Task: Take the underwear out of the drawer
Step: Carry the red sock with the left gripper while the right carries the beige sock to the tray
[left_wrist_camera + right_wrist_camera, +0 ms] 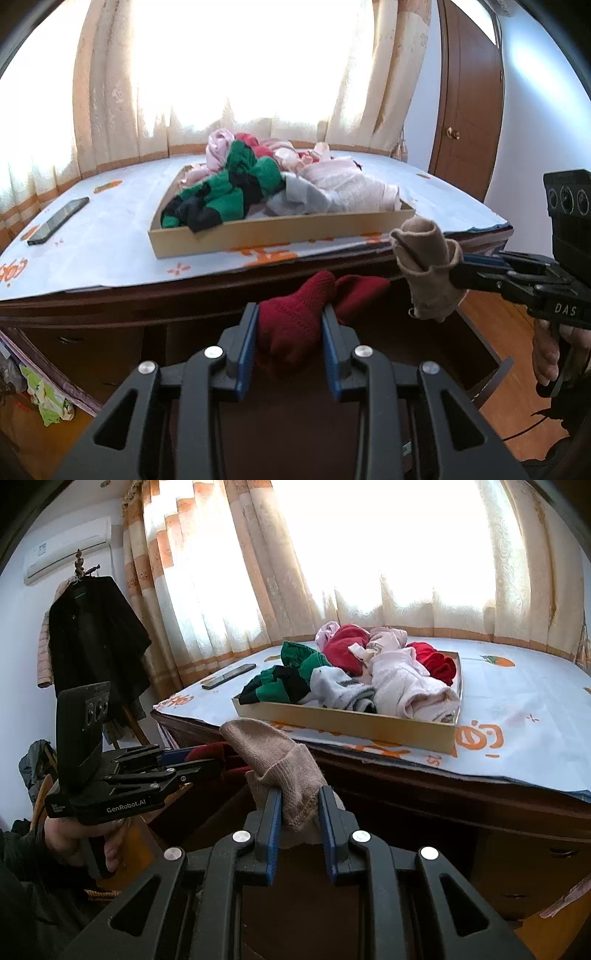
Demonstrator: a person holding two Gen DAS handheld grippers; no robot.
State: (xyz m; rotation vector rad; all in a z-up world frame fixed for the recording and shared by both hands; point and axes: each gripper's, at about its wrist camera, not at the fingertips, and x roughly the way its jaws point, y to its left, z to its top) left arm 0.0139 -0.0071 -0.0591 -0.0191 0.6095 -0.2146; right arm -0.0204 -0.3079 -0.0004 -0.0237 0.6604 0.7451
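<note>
My left gripper (290,314) is shut on a dark red knitted garment (295,317), held above the open dark wooden drawer (487,354). My right gripper (300,797) is shut on a beige knitted garment (277,760); it also shows in the left wrist view (424,266), held up at the right near the table's front edge. The left gripper also shows in the right wrist view (218,757), with a bit of the red garment (207,751) in it. The drawer's inside is mostly hidden behind the grippers.
A shallow cardboard tray (280,229) piled with green-black, grey, pink and red clothes stands on the covered tabletop (110,243). A phone (59,219) lies to its left. Curtains hang behind. A coat rack with a black coat (92,638) stands at the left.
</note>
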